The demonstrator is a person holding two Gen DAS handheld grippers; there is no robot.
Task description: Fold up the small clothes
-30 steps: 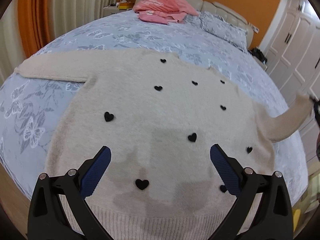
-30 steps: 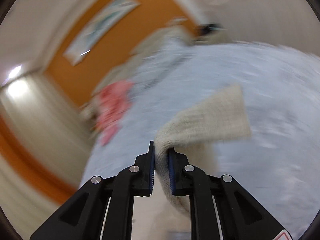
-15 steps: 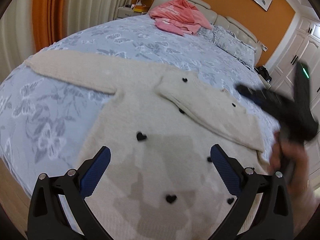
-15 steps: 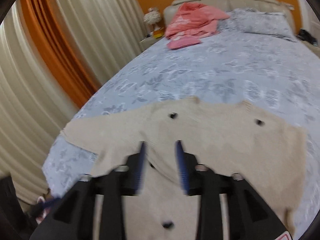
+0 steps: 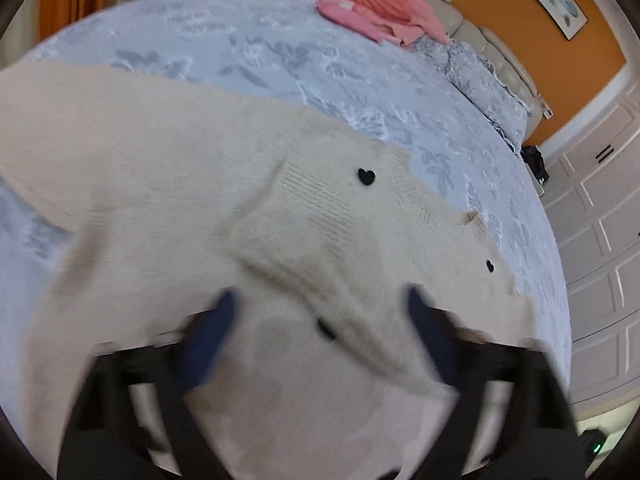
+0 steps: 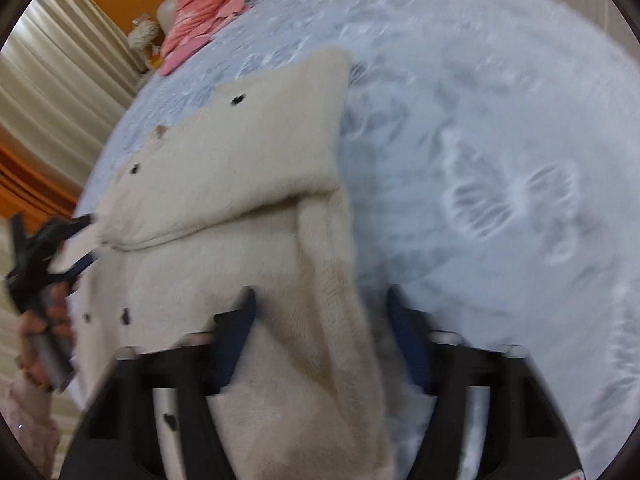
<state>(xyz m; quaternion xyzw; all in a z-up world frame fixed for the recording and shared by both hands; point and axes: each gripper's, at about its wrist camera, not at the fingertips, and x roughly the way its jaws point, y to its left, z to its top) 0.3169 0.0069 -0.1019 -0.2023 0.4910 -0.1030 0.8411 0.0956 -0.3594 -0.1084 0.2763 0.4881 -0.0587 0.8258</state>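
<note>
Left wrist view: The cream sweater (image 5: 168, 184) with black heart appliqués lies flat on the bed (image 5: 248, 48), covering the near half of the blue butterfly-print cover. One sleeve (image 5: 320, 240) lies folded diagonally across the sweater body, its cuff end near the neckline. The other sleeve extends outward to the left edge of the picture. The left gripper (image 5: 320, 312) hovers over the sweater's lower body, heavily blurred. Its fingers (image 5: 208, 336) stand moderately apart and have just been closing; the folded sleeve passes between them, but no finger presses on it. A pink garment (image 5: 376, 4) lies beyond the sweater, at the headboard end of the bed.

Right wrist view: The right gripper (image 6: 320, 312) hangs over the sweater's (image 6: 240, 152) side edge, where the folded sleeve (image 6: 340, 320) meets the bed cover (image 6: 500, 160). Its fingers (image 6: 236, 332) appear apart in the blurred picture and have just been closing; the sleeve fabric lies between them with no visible contact. The left gripper (image 6: 86, 242), carried by a hand (image 6: 44, 344), sits at the sweater's far side. The pink garment (image 6: 204, 8) lies beyond the sweater.
</note>
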